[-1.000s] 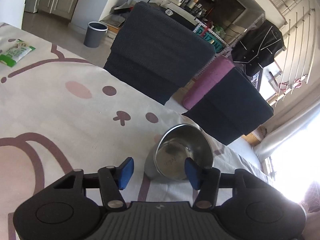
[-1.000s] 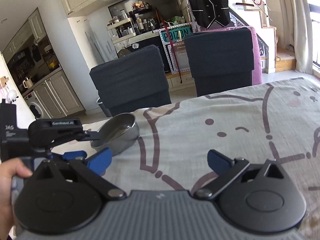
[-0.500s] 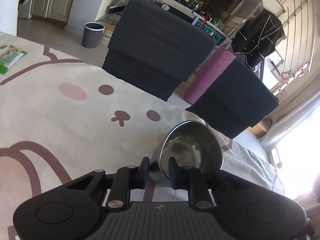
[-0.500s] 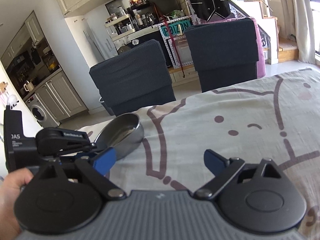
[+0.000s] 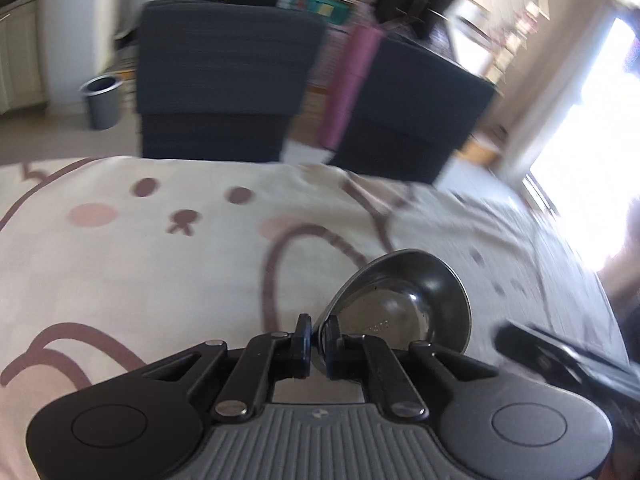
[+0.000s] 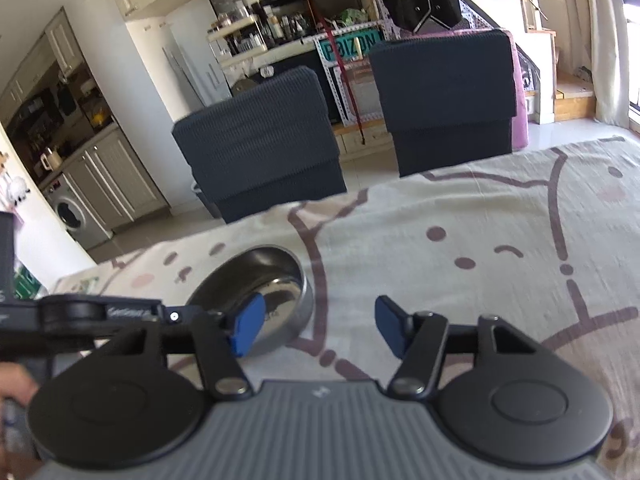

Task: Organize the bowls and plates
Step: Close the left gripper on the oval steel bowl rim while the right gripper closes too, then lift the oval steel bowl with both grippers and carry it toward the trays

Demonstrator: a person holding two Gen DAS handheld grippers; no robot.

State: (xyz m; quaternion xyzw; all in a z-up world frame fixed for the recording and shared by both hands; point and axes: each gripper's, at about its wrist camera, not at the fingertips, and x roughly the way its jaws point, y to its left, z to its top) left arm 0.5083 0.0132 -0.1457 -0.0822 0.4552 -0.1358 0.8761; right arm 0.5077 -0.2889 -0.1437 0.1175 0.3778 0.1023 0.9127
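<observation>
left gripper [image 5: 315,345] pinching near rim of steel bowl [image 5: 404,304], bowl tilted over cartoon tablecloth [image 5: 160,272], right gripper [image 6: 320,328] spread wide, holding nothing, just right of bowl, two dark chairs [image 6: 260,148] beyond table edge

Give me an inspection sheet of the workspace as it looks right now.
Surface: table under a cream cloth with cartoon faces.
Job's things: one steel bowl; no plates seen.
Clutter: green packet at the far left edge.
Grippers: left gripper shut on the steel bowl's rim; right gripper open, holding nothing.
Cables: nothing seen.
Surroundings: two dark chairs behind the table, grey bin, washing machine, kitchen shelves.
</observation>
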